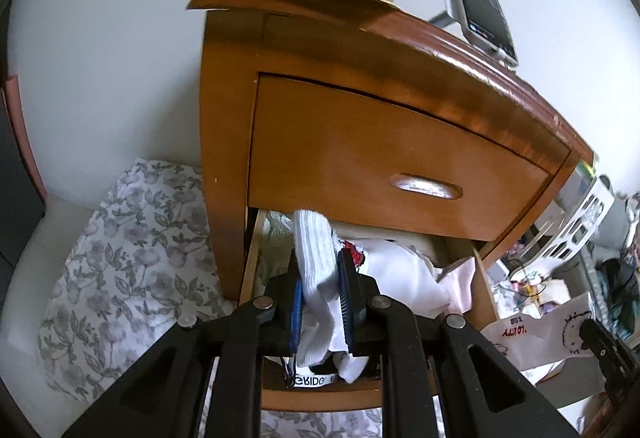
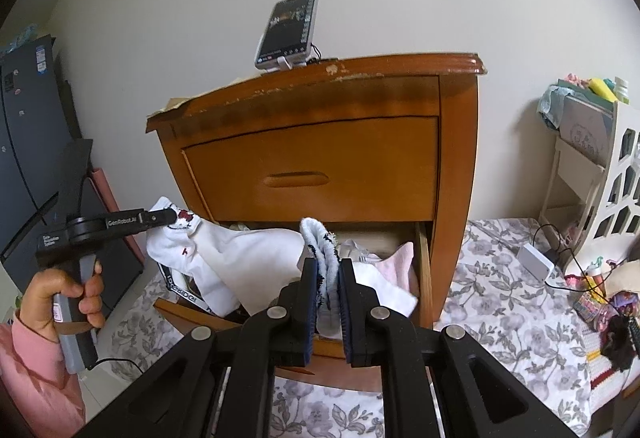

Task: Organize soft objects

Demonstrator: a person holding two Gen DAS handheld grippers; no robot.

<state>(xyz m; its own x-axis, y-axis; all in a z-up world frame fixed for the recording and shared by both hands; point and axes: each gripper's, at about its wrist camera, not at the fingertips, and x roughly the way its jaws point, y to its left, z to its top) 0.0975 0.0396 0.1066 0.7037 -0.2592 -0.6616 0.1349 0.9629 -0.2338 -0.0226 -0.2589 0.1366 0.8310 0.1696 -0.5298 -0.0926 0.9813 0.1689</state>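
A wooden nightstand (image 2: 320, 166) stands against the far wall, with its upper drawer (image 2: 308, 168) shut and its lower drawer (image 2: 424, 278) pulled out toward the near side. The open drawer is seen to be loosely filled with soft things: white cloth (image 2: 256, 258), a pink piece (image 2: 400, 262) toward the right, and a black-and-white band (image 2: 180, 290) hanging over the near left rim.

The left gripper (image 1: 320, 298) is closed narrowly on a white ribbed sock (image 1: 316, 250), which sticks up between the blue pads and trails down into the drawer. In the right wrist view this same gripper (image 2: 170, 216) is seen from the side at the left, held by a hand (image 2: 76, 294) in a pink sleeve (image 2: 36, 370), with the white sock (image 2: 176, 234), marked with a small red figure, pinched at its tip above the drawer's left corner.

The right gripper (image 2: 325, 286) is likewise closed tight on a pale sock with dark trim (image 2: 320, 238), held upright just above the drawer's middle.

The task is judged to be partway through. Both socks are gripped and are over the open drawer, but neither has been laid down. The contents look jumbled rather than folded or sorted, so placing the two socks, tidying the overhanging pieces and closing the drawer appear to remain. On the flowered bedding (image 2: 500, 298) to the right, small clutter (image 2: 596, 302) is also left.
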